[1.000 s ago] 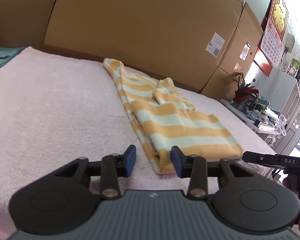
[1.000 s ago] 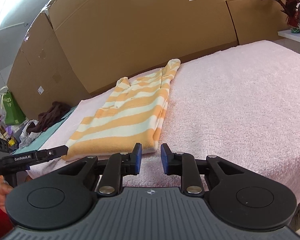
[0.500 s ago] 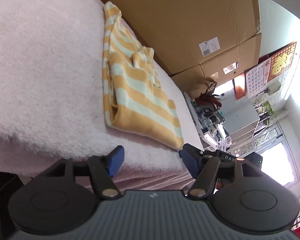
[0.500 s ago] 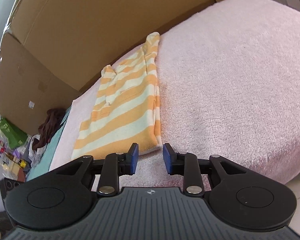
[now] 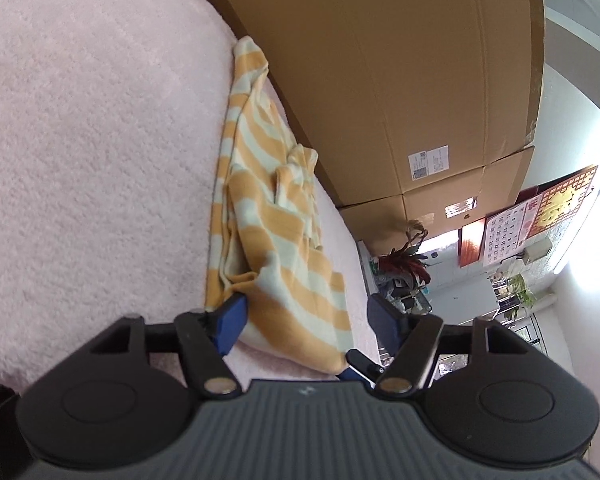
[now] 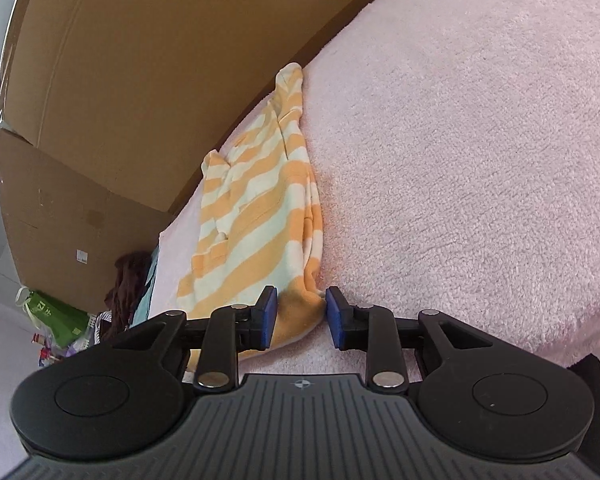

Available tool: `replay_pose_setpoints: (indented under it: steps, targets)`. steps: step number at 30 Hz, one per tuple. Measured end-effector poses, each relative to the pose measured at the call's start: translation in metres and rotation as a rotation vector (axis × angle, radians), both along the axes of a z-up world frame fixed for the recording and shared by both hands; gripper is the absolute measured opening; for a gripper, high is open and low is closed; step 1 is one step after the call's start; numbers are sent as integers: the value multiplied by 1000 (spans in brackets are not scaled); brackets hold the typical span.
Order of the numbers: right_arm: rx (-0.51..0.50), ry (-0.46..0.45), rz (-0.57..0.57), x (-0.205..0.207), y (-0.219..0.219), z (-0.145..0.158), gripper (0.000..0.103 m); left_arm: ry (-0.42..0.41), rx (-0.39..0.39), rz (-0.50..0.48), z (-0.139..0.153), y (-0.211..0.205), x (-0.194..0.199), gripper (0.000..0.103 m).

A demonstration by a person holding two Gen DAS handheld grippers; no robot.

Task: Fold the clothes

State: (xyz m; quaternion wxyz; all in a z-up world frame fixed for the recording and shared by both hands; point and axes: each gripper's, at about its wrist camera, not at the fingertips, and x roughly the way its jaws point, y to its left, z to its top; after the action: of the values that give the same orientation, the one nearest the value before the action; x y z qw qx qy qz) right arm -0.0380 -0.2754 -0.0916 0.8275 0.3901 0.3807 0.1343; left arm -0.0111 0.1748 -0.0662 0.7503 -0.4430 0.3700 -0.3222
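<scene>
An orange-and-white striped garment (image 5: 268,216) lies folded lengthwise on the pink fleece bed cover (image 5: 84,152), its near hem at the bed's front edge. My left gripper (image 5: 306,320) stands wide open with the hem's near end between its blue pads (image 5: 232,318). In the right wrist view the same garment (image 6: 260,208) runs away toward the cardboard. My right gripper (image 6: 302,314) is open around the hem's right corner, its pads (image 6: 268,312) not pressed on the cloth.
Big cardboard boxes (image 5: 400,72) wall the far side of the bed. A red-leaved plant (image 5: 404,268) and a calendar (image 5: 508,232) stand past the bed's right end. Dark clothes (image 6: 126,280) and a green bag (image 6: 54,316) sit at the left end.
Both grippers have moved in on the garment's near hem and tilted. The left gripper has opened wider and now straddles the hem. The right one has opened and closed in on the corner.
</scene>
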Motion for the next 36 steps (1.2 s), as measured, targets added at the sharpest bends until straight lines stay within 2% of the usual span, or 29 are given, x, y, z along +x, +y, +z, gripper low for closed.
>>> replay_pose_setpoints:
  steps: [5,9,11,15,20,22,28,33,35,36]
  targets:
    - [-57,-11,8,-10,-4,6,29,-54,105,-21,8,8,-13,74]
    - [-33,-42,-11,0,-4,0,29,-63,148,-28,10,3,-6,75]
    - [-28,-52,-14,6,-2,-2,29,-57,189,-73,13,-1,-7,76]
    - [1,-39,26,4,-6,-2,32,-36,212,-100,16,-11,-2,79]
    - [71,-22,7,8,-8,-8,32,-9,238,-133,19,-23,3,94]
    - [73,-25,5,12,-4,-8,32,-3,239,-130,20,-28,9,94]
    - [78,-33,-4,12,-4,-11,21,25,172,-84,13,-17,17,77]
    - [56,-43,5,11,-2,-10,21,35,99,-52,7,-8,18,64]
    - [54,-47,8,12,-2,-11,19,28,103,-31,3,-6,17,35]
    - [55,-49,8,12,-3,-13,13,20,105,-25,1,-6,16,29]
